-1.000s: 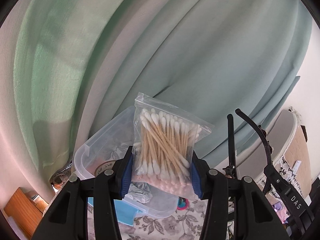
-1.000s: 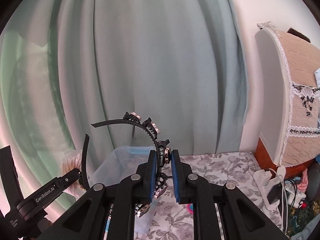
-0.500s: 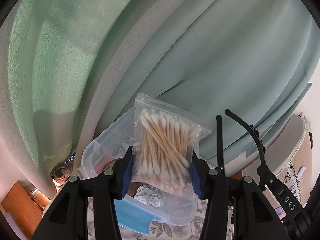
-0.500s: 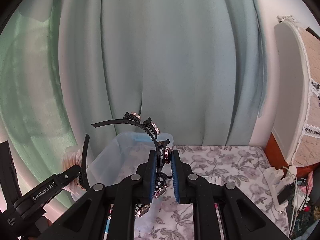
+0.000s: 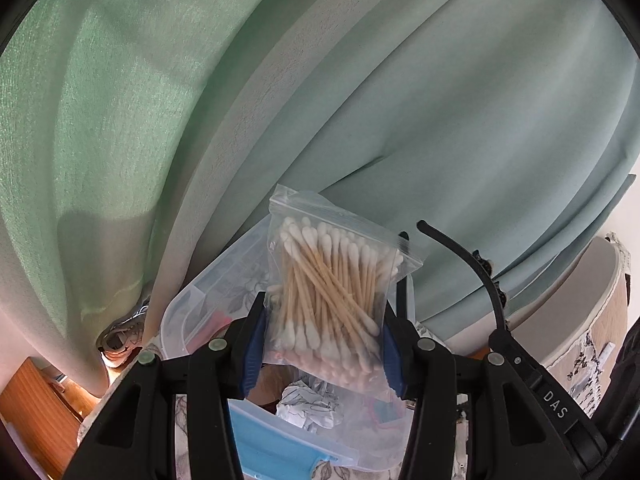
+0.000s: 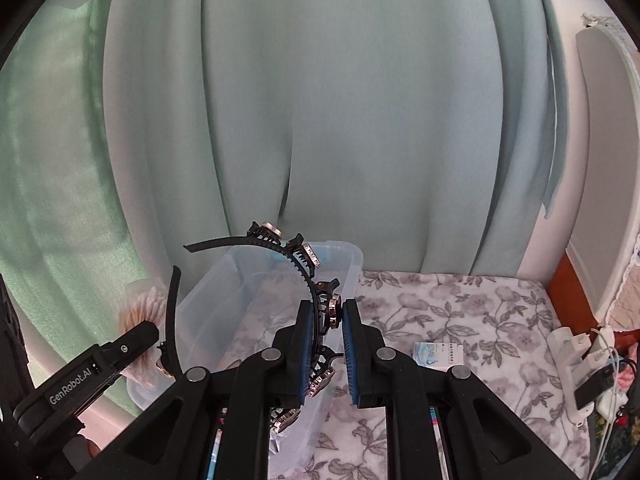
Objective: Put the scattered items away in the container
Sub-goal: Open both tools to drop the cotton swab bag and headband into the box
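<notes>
Swabs in a clear zip bag (image 5: 332, 296) sit clamped between the blue pads of our left gripper (image 5: 323, 346), the bag upright with its sealed top tilted a little to the right. Below and behind it we see the clear bin (image 5: 200, 300), with crumpled paper (image 5: 310, 404) and a blue lid edge (image 5: 276, 440) near its front wall. Our right gripper (image 6: 327, 344) is pinched narrow on a black headband (image 6: 296, 268), its stud-trimmed arc rising up and leftward from the pads and curling over the bin (image 6: 224, 304); one free end hangs at the left by the other gripper's finger. In the right view we hold the headband above the bin's right rim. The bin stands on a floral cloth (image 6: 460, 312), against a pale green curtain (image 6: 360, 120). A small white box (image 6: 438, 354) lies on the cloth, right of the pads.
</notes>
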Action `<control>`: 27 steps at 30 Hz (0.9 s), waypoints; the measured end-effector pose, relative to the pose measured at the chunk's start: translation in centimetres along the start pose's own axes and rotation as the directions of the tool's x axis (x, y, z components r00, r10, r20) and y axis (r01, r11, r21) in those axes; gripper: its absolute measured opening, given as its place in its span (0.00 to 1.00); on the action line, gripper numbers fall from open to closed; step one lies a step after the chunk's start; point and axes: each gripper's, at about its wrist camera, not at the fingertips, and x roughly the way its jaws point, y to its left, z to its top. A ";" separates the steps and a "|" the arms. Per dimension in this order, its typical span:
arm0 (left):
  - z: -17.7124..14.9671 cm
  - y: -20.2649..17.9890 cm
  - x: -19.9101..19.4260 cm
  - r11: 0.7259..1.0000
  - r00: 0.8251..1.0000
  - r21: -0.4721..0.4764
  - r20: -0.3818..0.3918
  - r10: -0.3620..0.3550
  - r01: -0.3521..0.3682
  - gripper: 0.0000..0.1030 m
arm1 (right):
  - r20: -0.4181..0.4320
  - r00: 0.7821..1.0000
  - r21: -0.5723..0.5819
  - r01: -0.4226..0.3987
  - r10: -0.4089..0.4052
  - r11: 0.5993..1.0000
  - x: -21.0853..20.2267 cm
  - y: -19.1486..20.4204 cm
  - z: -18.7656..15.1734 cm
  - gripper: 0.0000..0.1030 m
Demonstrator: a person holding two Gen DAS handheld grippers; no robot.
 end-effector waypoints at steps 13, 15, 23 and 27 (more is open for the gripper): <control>0.0 0.9 0.8 1.000 1.000 -0.025 0.005 0.000 0.000 0.49 | -0.060 0.998 -0.002 -0.018 0.018 1.000 3.5 1.3 -0.2 0.15; -0.1 1.0 0.9 1.000 1.000 -0.029 0.003 0.002 -0.002 0.49 | -0.063 0.998 -0.009 -0.020 0.019 1.000 3.8 1.5 -0.2 0.15; 0.4 0.7 0.6 0.999 1.000 -0.048 -0.004 -0.007 0.007 0.49 | -0.115 0.993 -0.009 -0.036 0.035 0.999 5.7 1.9 -0.9 0.18; 0.4 0.5 0.7 0.999 1.000 -0.045 -0.014 -0.014 0.013 0.49 | -0.140 0.989 -0.016 -0.055 0.053 0.998 6.4 2.1 -1.2 0.21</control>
